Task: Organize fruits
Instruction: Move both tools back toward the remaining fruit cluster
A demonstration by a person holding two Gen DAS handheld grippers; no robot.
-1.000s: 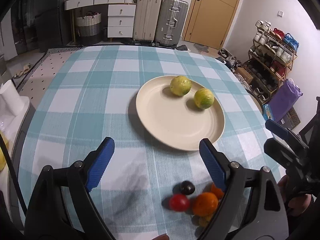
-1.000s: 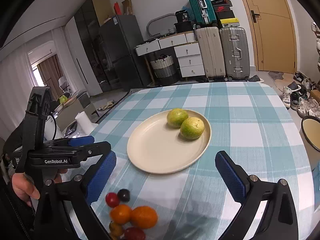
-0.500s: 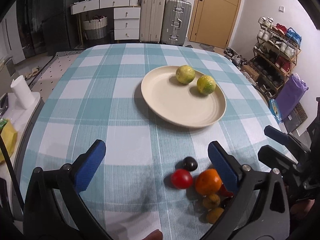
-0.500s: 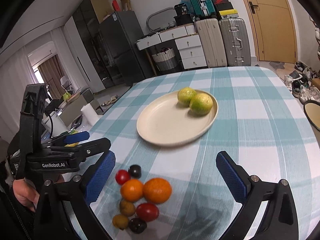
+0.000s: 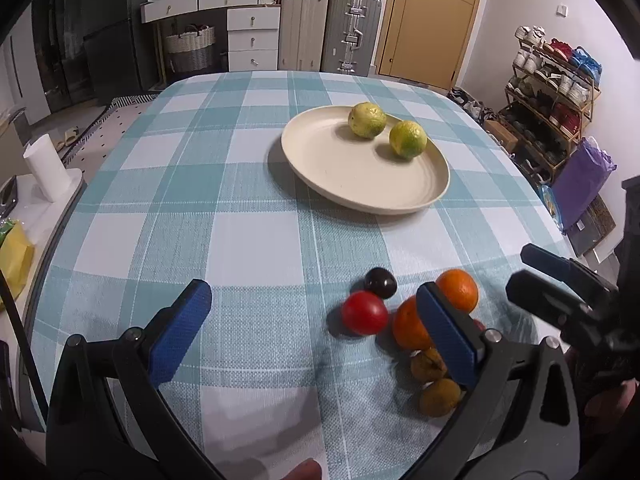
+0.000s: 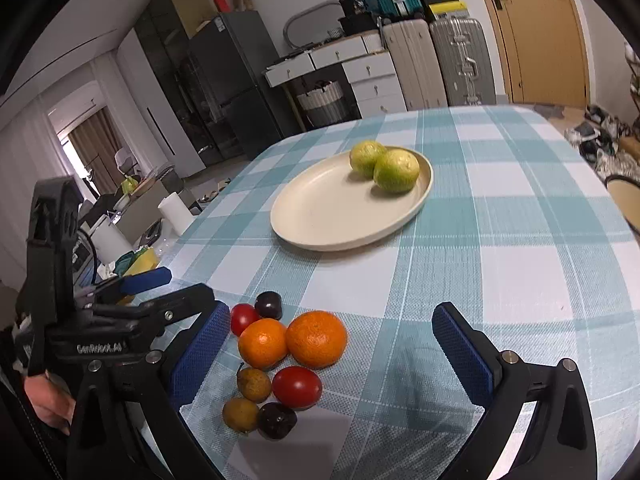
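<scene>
A cream plate point(image 5: 352, 184) point(image 6: 320, 216) on the checked tablecloth holds two green-yellow citrus fruits point(image 5: 367, 120) point(image 6: 396, 171). Near the table's front edge lies a cluster of small fruits: two oranges point(image 6: 316, 338), red tomatoes point(image 5: 364, 312) point(image 6: 297, 387), dark plums point(image 5: 381, 282) point(image 6: 269, 305) and small brown fruits point(image 6: 253, 384). My left gripper point(image 5: 316, 336) is open and empty, just left of the cluster. My right gripper point(image 6: 328, 356) is open and empty, with the cluster between its fingers.
The left gripper shows at the left of the right wrist view point(image 6: 132, 312); the right one shows at the right of the left wrist view point(image 5: 560, 292). A paper roll point(image 5: 42, 168) stands beside the table's left edge. Suitcases, drawers and a shoe rack point(image 5: 552, 92) line the room.
Both grippers have pulled back from the plate toward the table's front edge, so the fruit cluster now shows in full. Both stay open. No fruit has moved.
</scene>
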